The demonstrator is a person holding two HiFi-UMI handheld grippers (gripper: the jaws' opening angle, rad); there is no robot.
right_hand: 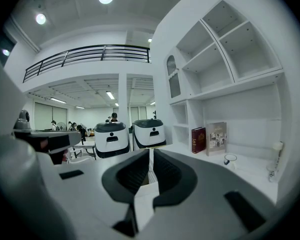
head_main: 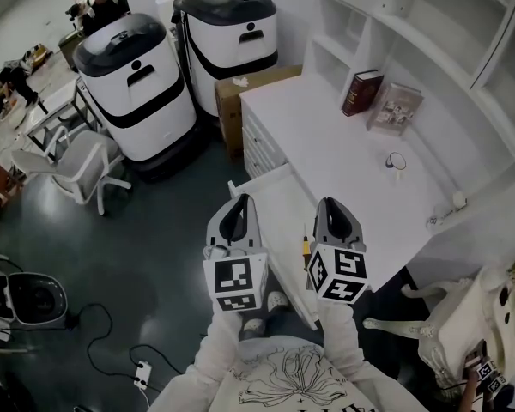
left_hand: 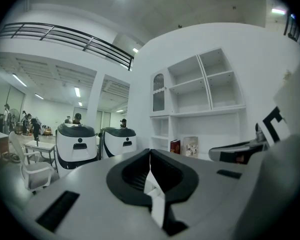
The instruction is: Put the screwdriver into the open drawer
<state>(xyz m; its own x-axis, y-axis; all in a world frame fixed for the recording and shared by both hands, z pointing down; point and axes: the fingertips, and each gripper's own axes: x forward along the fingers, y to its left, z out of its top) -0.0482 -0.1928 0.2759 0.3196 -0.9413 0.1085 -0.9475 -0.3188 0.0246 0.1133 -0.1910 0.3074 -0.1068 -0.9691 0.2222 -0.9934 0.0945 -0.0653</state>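
The white desk's drawer (head_main: 273, 202) stands pulled out toward me. A screwdriver (head_main: 305, 248) with a yellow handle and thin shaft appears to lie inside it near its right side, seen between my two grippers. My left gripper (head_main: 239, 201) hovers over the drawer's left edge, its jaws shut and empty; its fingertips meet in the left gripper view (left_hand: 150, 152). My right gripper (head_main: 330, 202) hangs over the desk's front edge, right of the screwdriver, its jaws together with nothing held (right_hand: 151, 152). Neither gripper view shows the screwdriver.
On the desk top (head_main: 326, 144) stand a red book (head_main: 361, 92), a framed picture (head_main: 396, 107) and a small cup (head_main: 396, 161). Two big white-and-black machines (head_main: 137, 84) and a cardboard box (head_main: 240, 93) stand to the left. An ornate white chair (head_main: 446, 320) is at right.
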